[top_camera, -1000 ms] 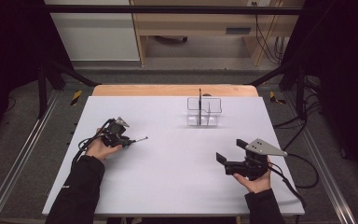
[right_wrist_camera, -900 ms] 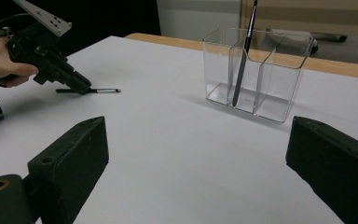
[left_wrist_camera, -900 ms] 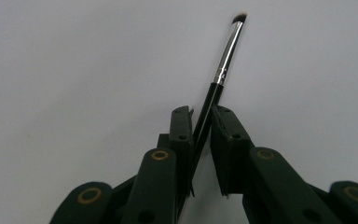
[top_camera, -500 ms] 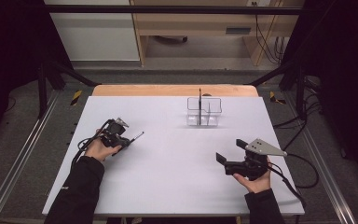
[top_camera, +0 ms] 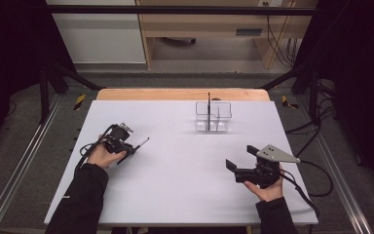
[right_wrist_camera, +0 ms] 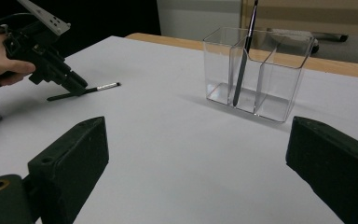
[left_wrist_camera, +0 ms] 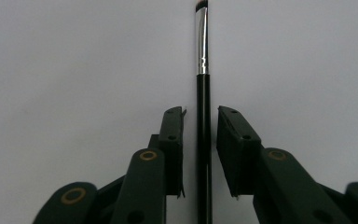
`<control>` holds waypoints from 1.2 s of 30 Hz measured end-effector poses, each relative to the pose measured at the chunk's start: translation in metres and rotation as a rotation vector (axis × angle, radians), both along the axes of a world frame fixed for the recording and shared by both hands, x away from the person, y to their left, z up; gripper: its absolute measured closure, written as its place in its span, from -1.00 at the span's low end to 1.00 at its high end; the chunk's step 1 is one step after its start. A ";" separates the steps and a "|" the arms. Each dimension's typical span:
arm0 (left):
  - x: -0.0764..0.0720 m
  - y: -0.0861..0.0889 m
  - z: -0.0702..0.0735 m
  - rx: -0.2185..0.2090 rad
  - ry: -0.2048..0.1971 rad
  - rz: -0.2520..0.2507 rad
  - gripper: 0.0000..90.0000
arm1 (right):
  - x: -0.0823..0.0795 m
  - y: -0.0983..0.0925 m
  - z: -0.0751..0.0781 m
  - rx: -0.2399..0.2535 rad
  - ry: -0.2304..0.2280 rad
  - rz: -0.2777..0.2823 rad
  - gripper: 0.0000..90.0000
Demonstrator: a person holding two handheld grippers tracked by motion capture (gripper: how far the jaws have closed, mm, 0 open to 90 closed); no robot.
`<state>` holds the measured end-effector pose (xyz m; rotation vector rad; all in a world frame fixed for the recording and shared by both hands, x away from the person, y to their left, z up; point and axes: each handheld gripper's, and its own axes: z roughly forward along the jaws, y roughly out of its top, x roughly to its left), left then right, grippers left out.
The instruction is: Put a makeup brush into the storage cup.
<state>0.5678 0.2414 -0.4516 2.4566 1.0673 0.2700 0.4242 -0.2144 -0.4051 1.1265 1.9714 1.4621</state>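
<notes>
One brush (top_camera: 208, 108) stands in the organiser (top_camera: 213, 117). My left hand-held gripper (left_wrist_camera: 200, 135), jaws just opening, straddles the second brush (left_wrist_camera: 203, 140) unclamped on the bench (top_camera: 175, 195); right hand-held gripper (right_wrist_camera: 196, 154) gapes empty.

This looks like a lab or recording workspace. A plain white rectangular tabletop (top_camera: 185, 195) stands on grey carpet between black metal frame struts (top_camera: 53, 83), with dark curtains to either side. Loose black cables (top_camera: 316, 131) trail across the floor, and a pale wooden workbench (top_camera: 199, 29) stands against the back wall.
</notes>
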 end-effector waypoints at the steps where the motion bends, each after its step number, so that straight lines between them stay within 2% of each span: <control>1: 0.000 0.000 0.001 0.006 -0.001 -0.003 0.51 | 0.000 0.000 0.000 0.000 0.000 0.001 -0.86; 8: 0.004 -0.007 0.006 0.041 -0.004 -0.023 0.47 | 0.000 0.000 0.000 -0.002 0.001 0.002 -0.86; 11: 0.005 -0.009 0.007 0.055 -0.006 -0.027 0.52 | 0.000 0.000 0.001 -0.001 0.000 0.002 -0.86; 17: 0.007 -0.014 0.003 0.077 0.033 -0.055 0.60 | 0.000 0.000 0.001 0.002 -0.002 0.004 -0.86; 20: 0.007 -0.015 0.003 0.082 0.038 -0.058 0.65 | 0.000 0.000 0.001 0.002 -0.002 0.005 -0.86; 36: 0.005 -0.018 0.004 0.092 0.082 -0.019 0.84 | 0.000 0.002 0.001 -0.006 0.006 0.012 -0.86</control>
